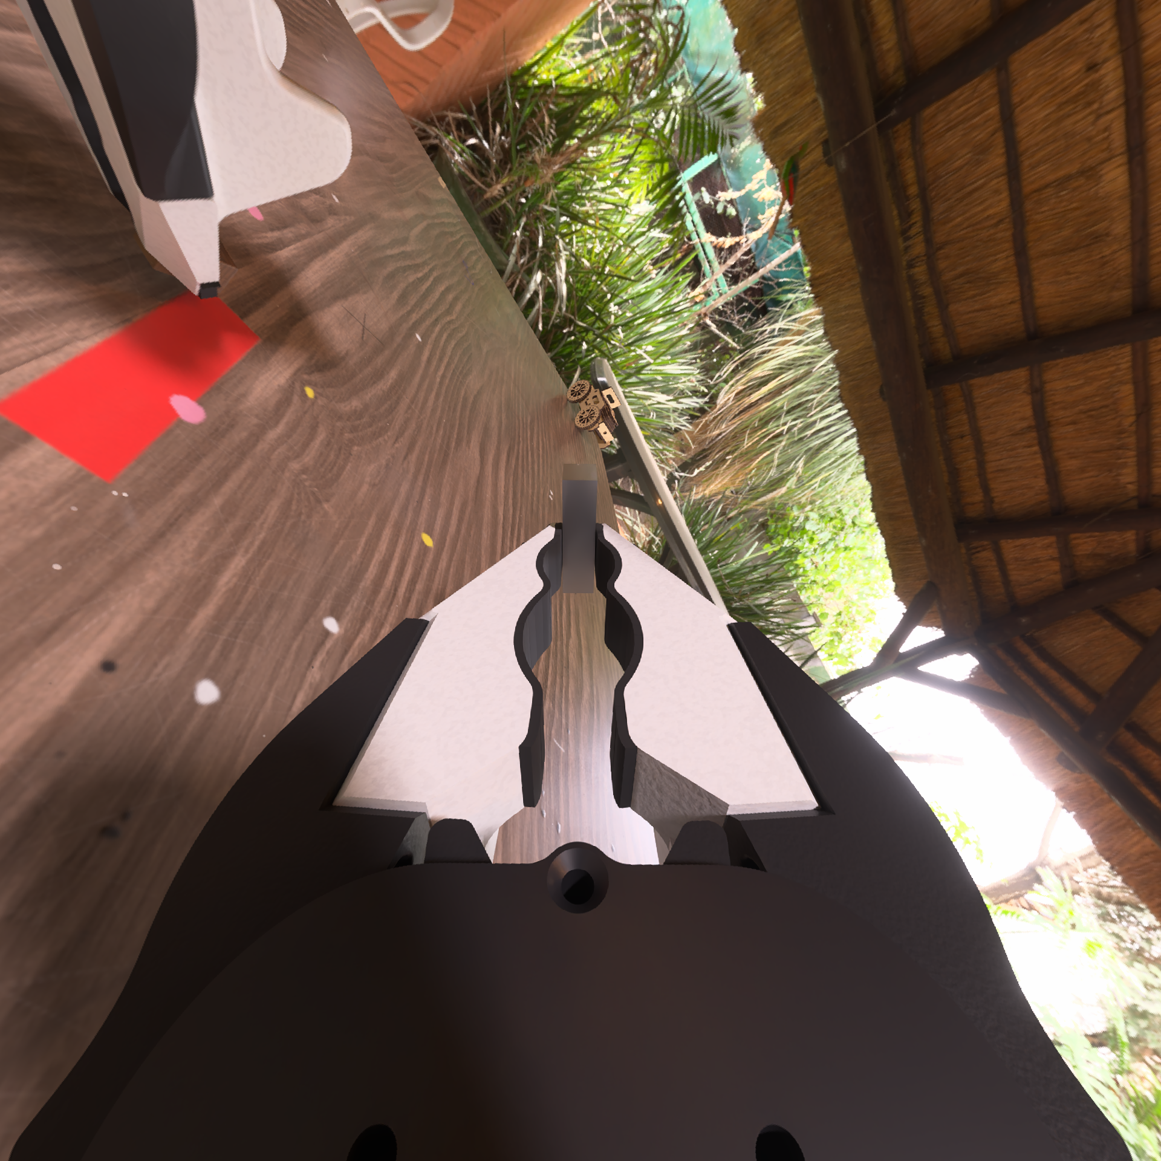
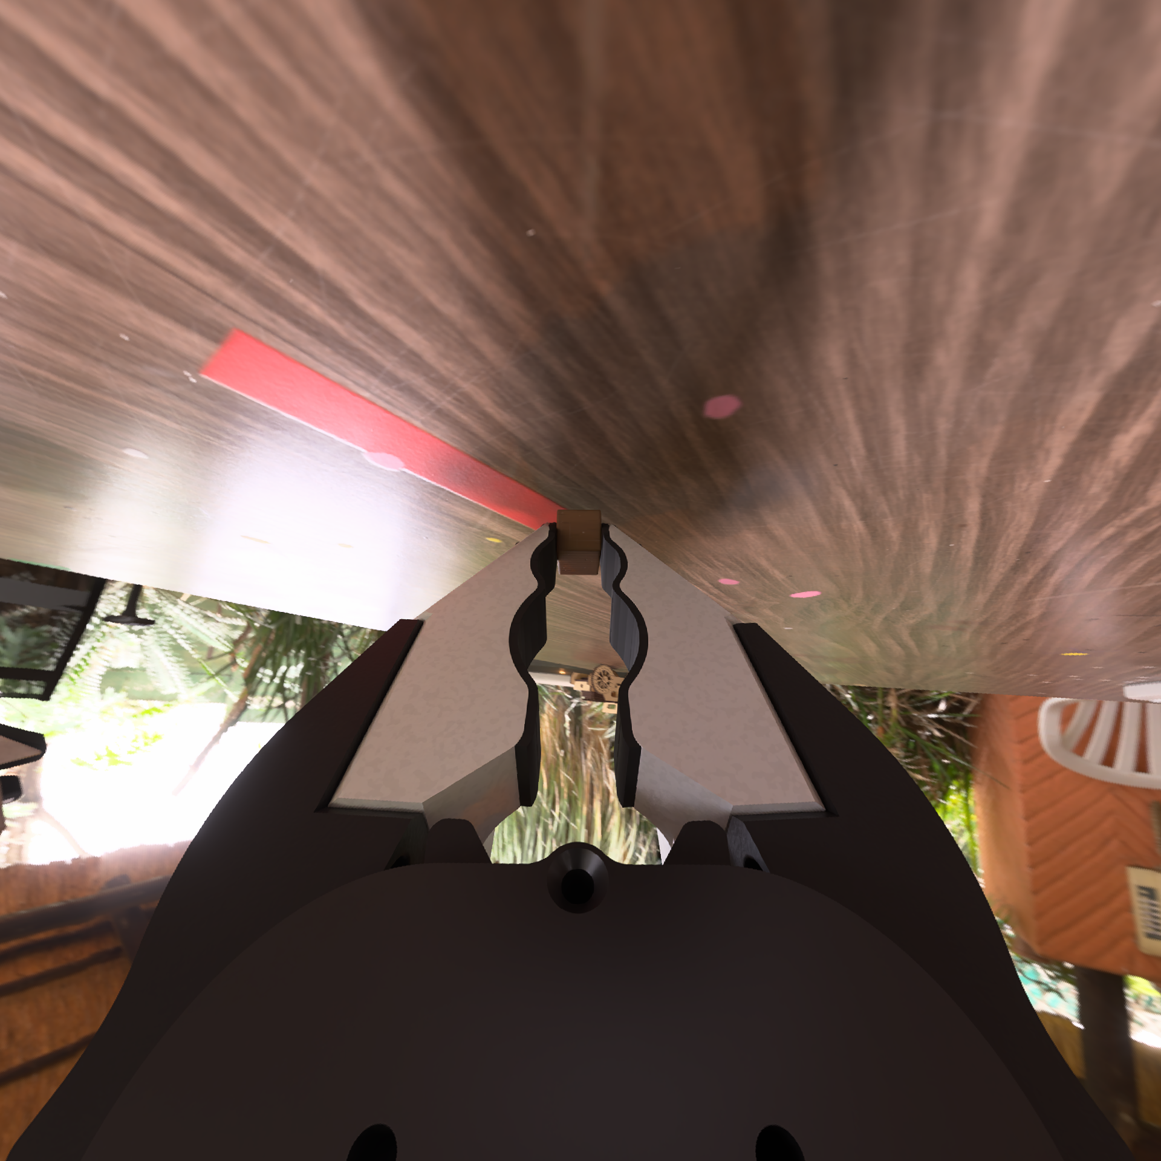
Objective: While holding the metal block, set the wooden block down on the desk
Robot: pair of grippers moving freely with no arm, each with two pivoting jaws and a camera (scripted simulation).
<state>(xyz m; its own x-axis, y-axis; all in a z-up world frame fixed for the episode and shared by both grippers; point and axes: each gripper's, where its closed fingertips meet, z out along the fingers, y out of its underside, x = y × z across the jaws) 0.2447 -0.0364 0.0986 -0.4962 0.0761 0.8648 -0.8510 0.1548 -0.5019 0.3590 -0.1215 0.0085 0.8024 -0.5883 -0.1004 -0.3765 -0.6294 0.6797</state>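
In the left wrist view my left gripper (image 1: 578, 534) is shut on a grey metal block (image 1: 578, 502), which sticks out past the fingertips above the wooden desk (image 1: 314, 502). In the right wrist view my right gripper (image 2: 578, 534) is shut on a small tan wooden block (image 2: 578, 540), held at or just above the desk (image 2: 691, 251) by the corner of a red square patch (image 2: 377, 421). The right gripper also shows in the left wrist view (image 1: 207, 289), its tip at the corner of the red patch (image 1: 125, 389); the wooden block is hidden there.
A small wooden wheeled toy (image 1: 590, 408) stands at the desk's far edge and shows between the right fingers too (image 2: 600, 681). Small coloured specks dot the desk. A white chair (image 2: 1099, 735) and plants lie beyond the edge.
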